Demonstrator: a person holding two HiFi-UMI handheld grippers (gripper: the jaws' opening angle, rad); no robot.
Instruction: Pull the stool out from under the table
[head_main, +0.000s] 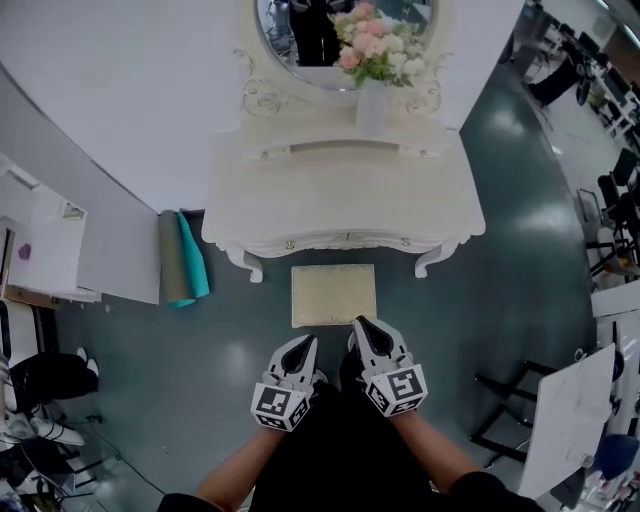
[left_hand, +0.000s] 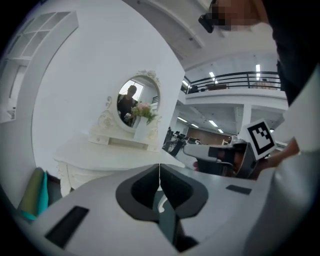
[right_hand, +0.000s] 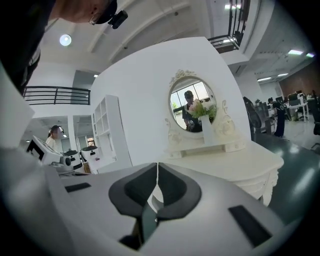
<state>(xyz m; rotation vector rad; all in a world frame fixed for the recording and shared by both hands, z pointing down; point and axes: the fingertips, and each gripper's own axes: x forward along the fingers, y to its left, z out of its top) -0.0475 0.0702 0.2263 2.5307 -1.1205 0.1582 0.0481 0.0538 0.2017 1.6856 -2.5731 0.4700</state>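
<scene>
Head view: the stool stands at 6 o'clock of the table, just in front of it; likely light, stiff-framed, soft-topped, best gripped at its near edge. Left gripper view: the left tongs are closed, empty. Right gripper view: the right tongs likewise.

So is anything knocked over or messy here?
Nothing really stands out. The stool sits straight in front of the table, the flower vase stands upright, and nothing looks spilled or broken. Only the rolled mats tucked beside the table look a little stray.
</scene>
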